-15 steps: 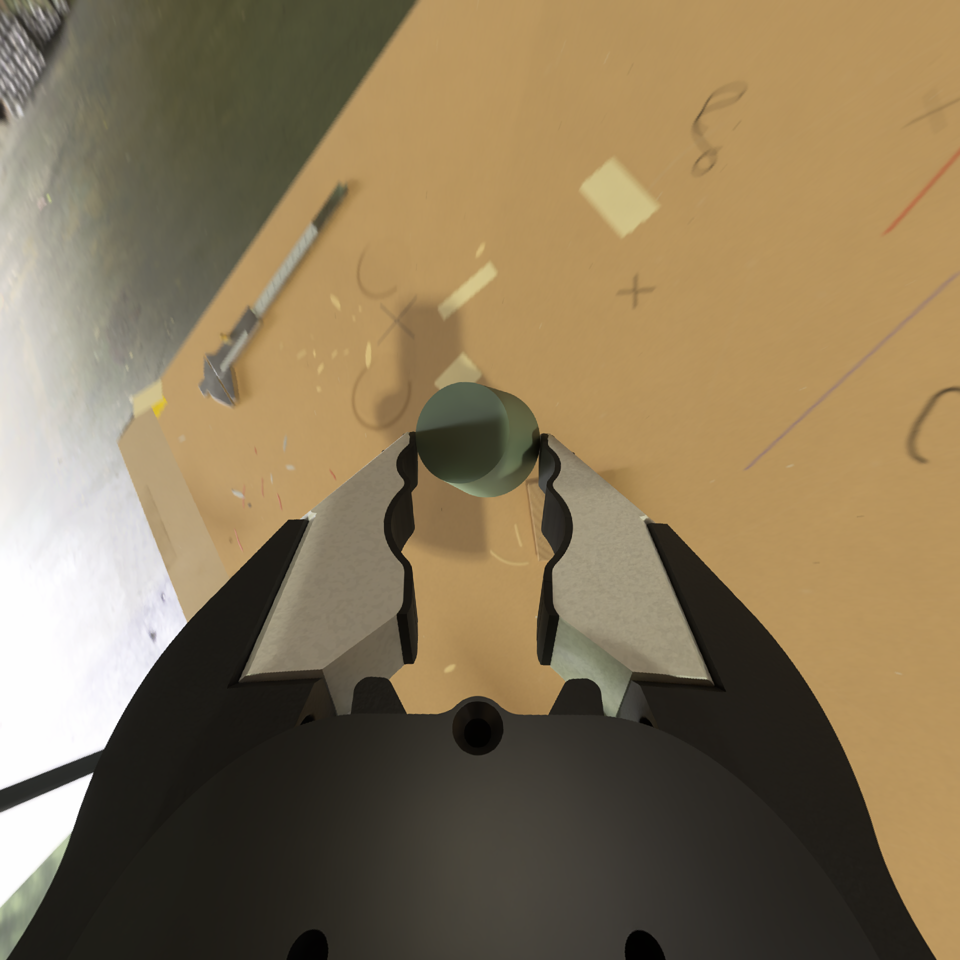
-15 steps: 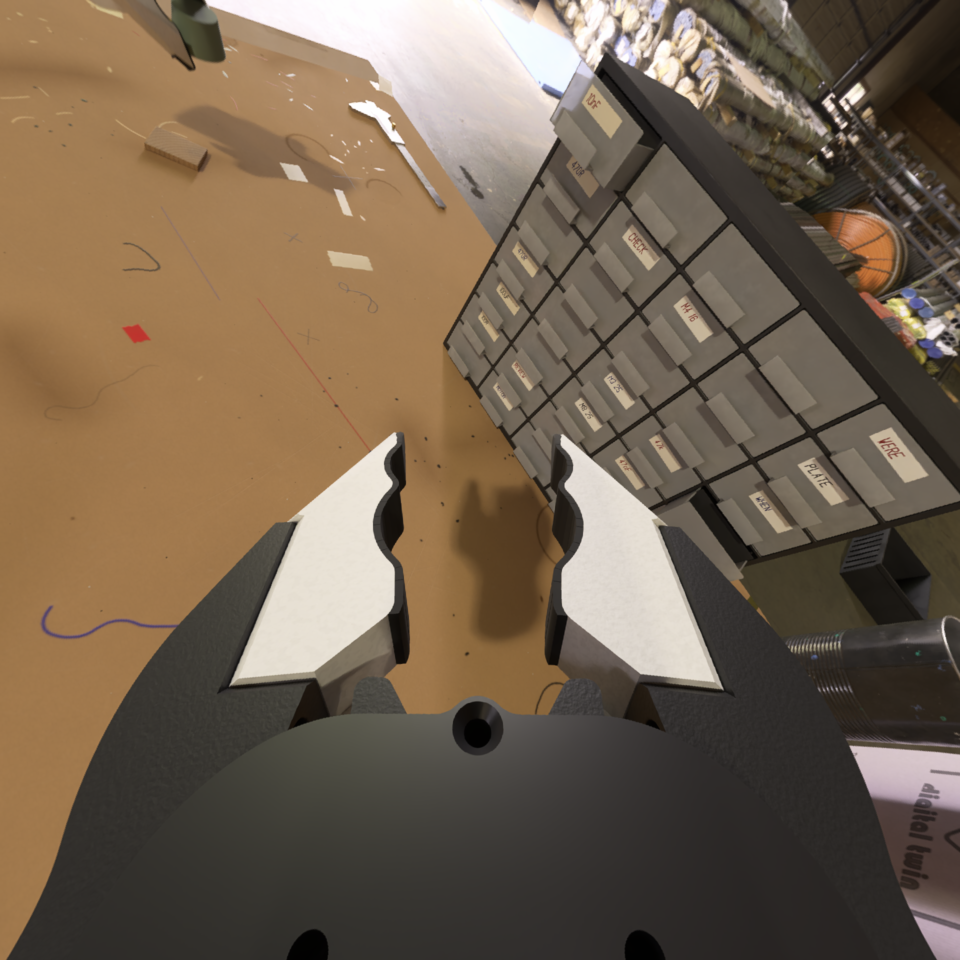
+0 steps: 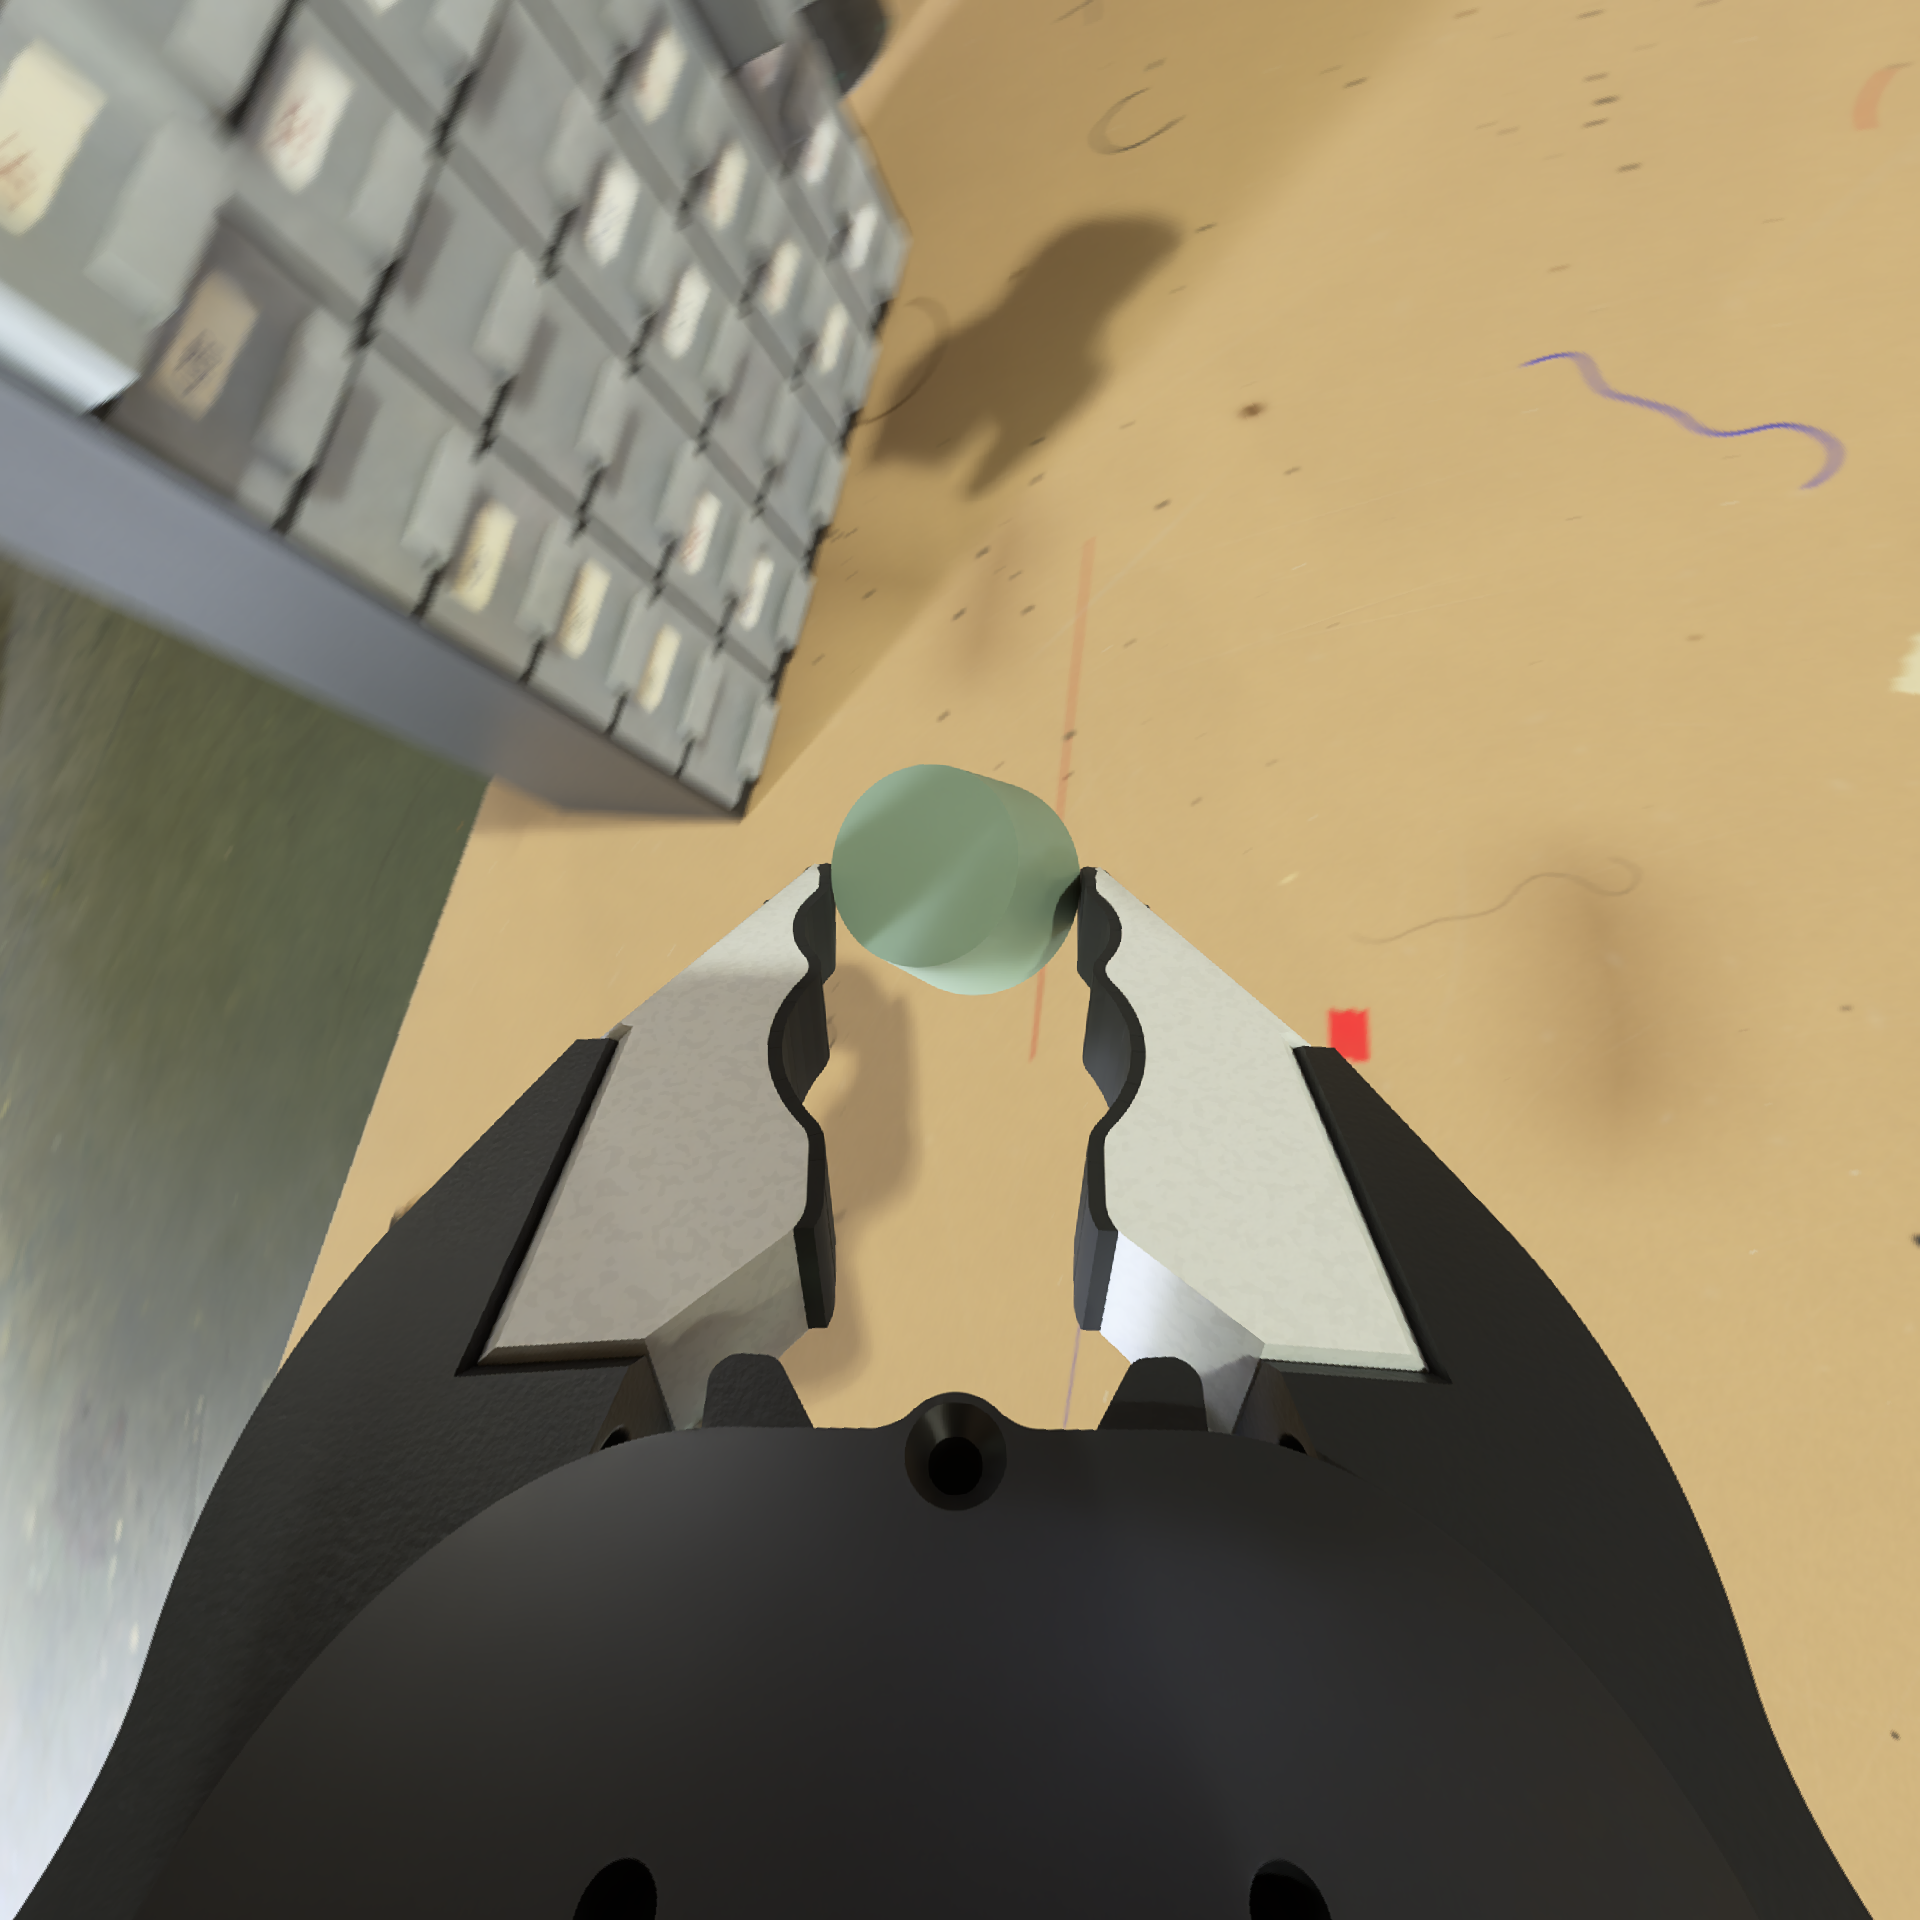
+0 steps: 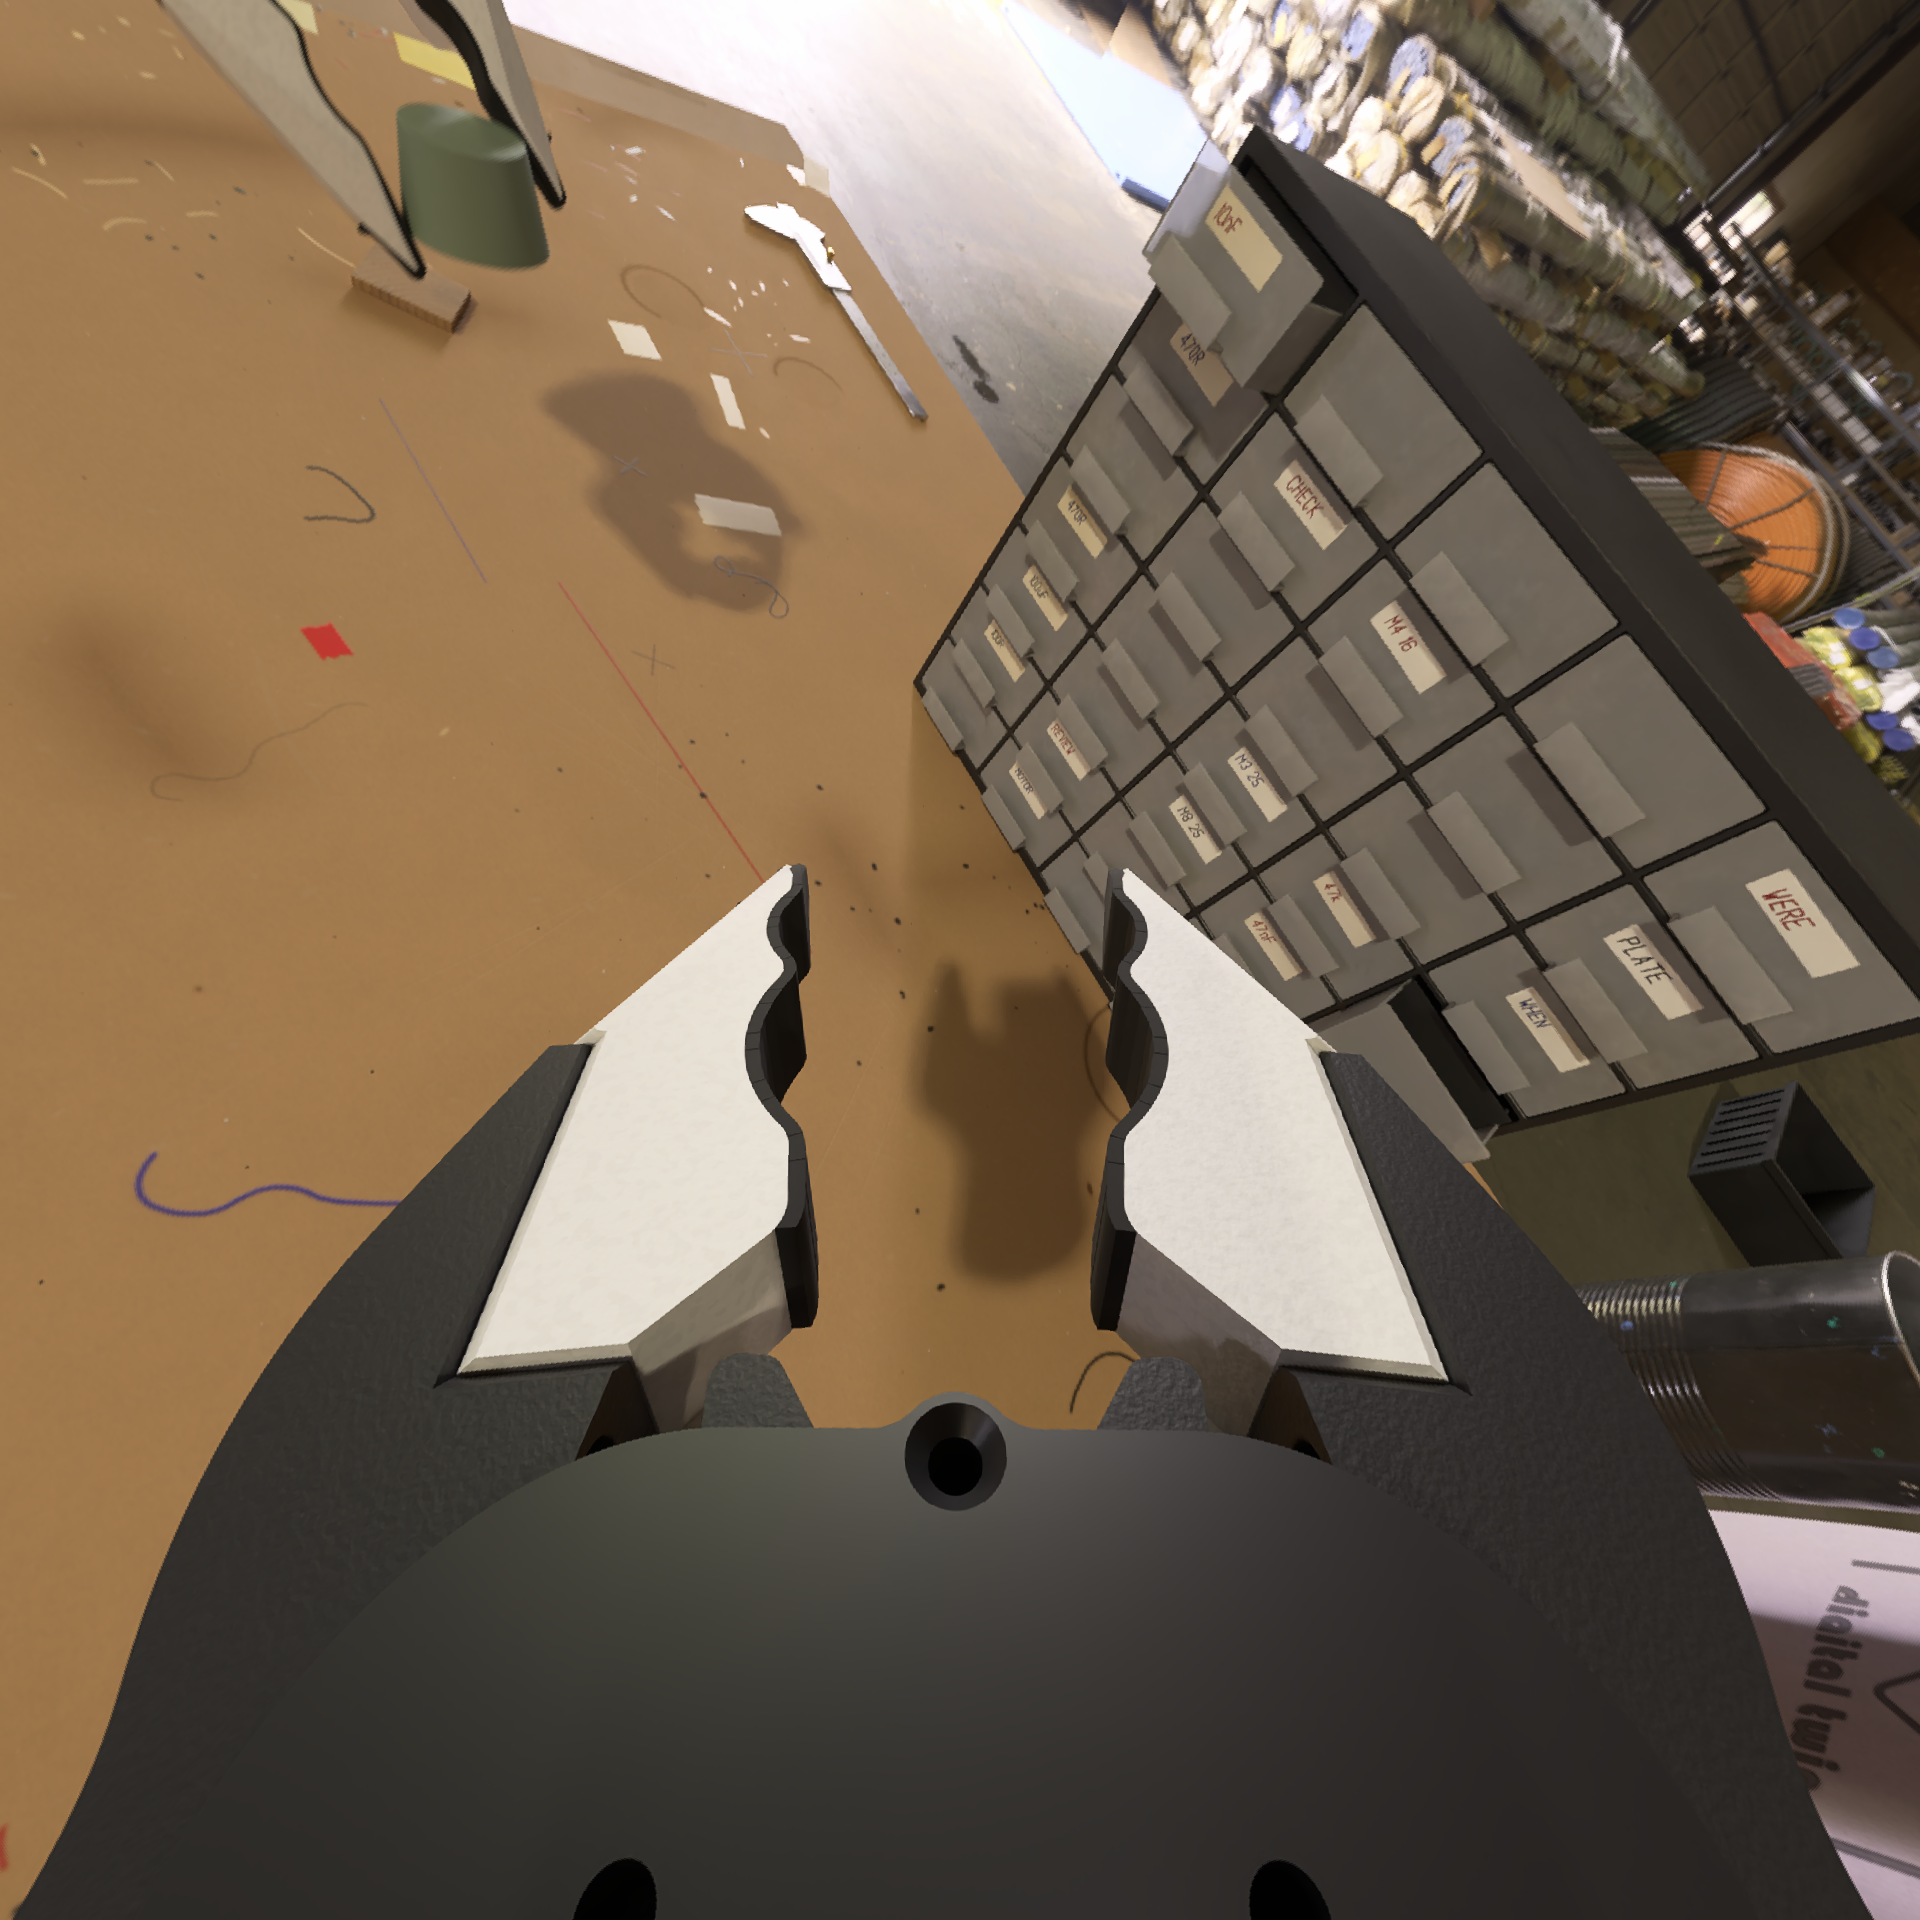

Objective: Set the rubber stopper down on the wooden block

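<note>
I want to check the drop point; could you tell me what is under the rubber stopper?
The rubber stopper, clamped in the left gripper, hangs above the tabletop; the wooden block sits just beside, partly covered.

Left gripper point(image 3: 956, 883): now faces the grey drawer cabinet point(image 3: 540, 395) and a red patch point(image 3: 1349, 1033) on the tabletop point(image 3: 1455, 675); half a second ago it faced the ruler and pale tape scraps; its surroundings are blurred
Rubber stopper point(image 3: 951, 878): appears brighter, paler green than before
Right wrist view: the left gripper point(image 4: 473, 223) and the stopper point(image 4: 468, 187) now sit larger and lower in the picture, just above the wooden block point(image 4: 410, 296); earlier they were cut off at the top edge
Shadow point(image 4: 665, 488): now lies farther from the block, over a pale tape strip point(image 4: 736, 515)
</note>
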